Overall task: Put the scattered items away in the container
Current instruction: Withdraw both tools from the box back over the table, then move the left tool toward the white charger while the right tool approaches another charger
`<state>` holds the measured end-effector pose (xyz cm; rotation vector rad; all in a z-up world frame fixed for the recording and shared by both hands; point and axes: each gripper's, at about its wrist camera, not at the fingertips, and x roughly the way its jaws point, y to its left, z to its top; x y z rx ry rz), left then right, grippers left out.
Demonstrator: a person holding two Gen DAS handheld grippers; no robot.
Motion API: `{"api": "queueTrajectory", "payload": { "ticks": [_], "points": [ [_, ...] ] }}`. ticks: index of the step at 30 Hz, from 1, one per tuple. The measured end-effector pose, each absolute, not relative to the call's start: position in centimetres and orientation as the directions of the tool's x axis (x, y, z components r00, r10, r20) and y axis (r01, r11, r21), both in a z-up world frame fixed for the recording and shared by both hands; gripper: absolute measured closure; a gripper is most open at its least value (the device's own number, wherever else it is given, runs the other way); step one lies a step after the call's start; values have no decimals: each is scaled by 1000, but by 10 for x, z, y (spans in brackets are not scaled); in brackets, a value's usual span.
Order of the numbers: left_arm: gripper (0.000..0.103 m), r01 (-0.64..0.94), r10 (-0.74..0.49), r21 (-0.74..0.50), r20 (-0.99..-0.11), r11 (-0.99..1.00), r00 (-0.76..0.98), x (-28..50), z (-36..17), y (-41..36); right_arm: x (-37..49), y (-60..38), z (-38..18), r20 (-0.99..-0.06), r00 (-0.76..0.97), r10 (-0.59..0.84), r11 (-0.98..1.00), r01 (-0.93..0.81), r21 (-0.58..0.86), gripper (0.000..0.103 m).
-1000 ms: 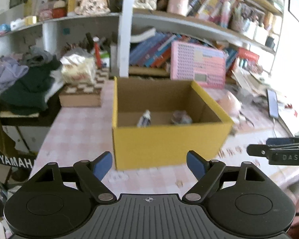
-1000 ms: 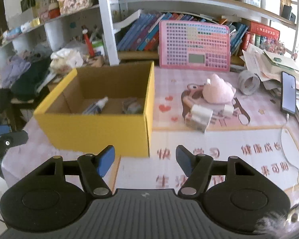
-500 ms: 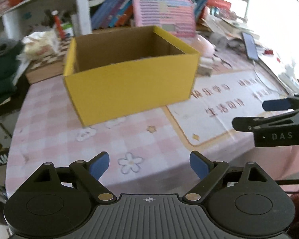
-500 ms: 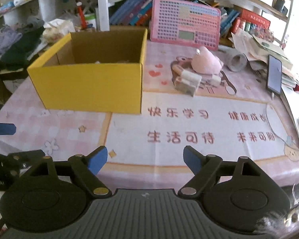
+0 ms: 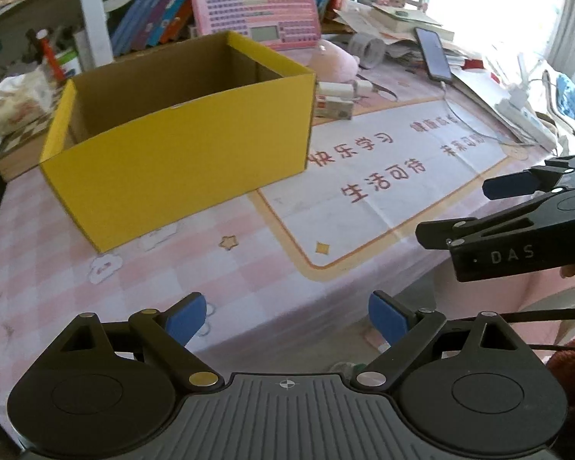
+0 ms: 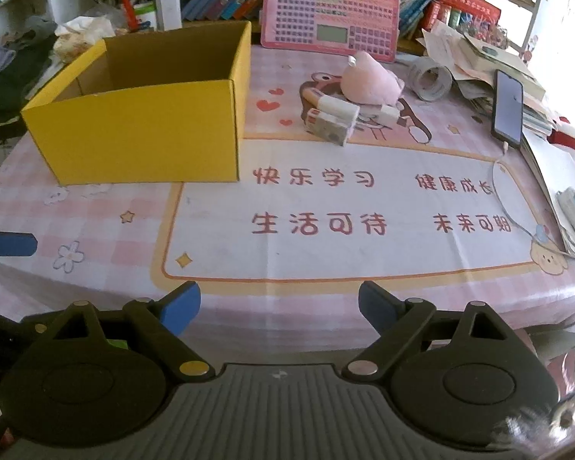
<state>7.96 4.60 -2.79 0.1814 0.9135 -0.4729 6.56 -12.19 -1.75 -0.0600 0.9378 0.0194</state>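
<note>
My left gripper [image 5: 285, 316] and right gripper [image 6: 279, 304] hover above the near surface [image 6: 326, 207], jaws opening, nothing between them; yellow box [image 6: 142, 130] far left.

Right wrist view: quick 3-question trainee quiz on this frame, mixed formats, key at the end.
1. True or false: the pink plush toy lies inside the yellow box.
2. Multiple choice: where does the phone lie relative to the plush toy? A) on the box side of it B) on the side away from the box C) under it
3. Fill in: the right gripper has ____ between its fingers.

Key: 1. False, it lies on the mat outside the box, on the small white items. 2. B. 3. Nothing; its fingers are opening, with only tablecloth beyond them.
</note>
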Motion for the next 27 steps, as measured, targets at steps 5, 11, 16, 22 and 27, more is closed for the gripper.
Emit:
{"api": "queueTrajectory", "payload": {
  "ticks": [5,11,16,22,27],
  "points": [
    [9,497,-343,-61,-795,865,500,88,-29,31,70,-133,-20,-815,579,-25,998,-31,-52,13],
    [9,540,-362,-57,-800,840,478,103,-31,3,82,-158,-23,-824,566,-40,999,-4,-51,13],
    [9,581,-372,-44,-807,813,459,116,-33,-31,95,-186,-25,-829,557,-47,999,17,-45,12],
    [9,625,-367,-1,-810,781,457,130,-33,-78,119,-223,-28,-831,555,-41,999,27,-32,12],
    [9,615,-356,15,-805,788,475,153,-32,-110,141,-252,-30,-828,560,-31,1000,19,-24,13]
  ]
}}
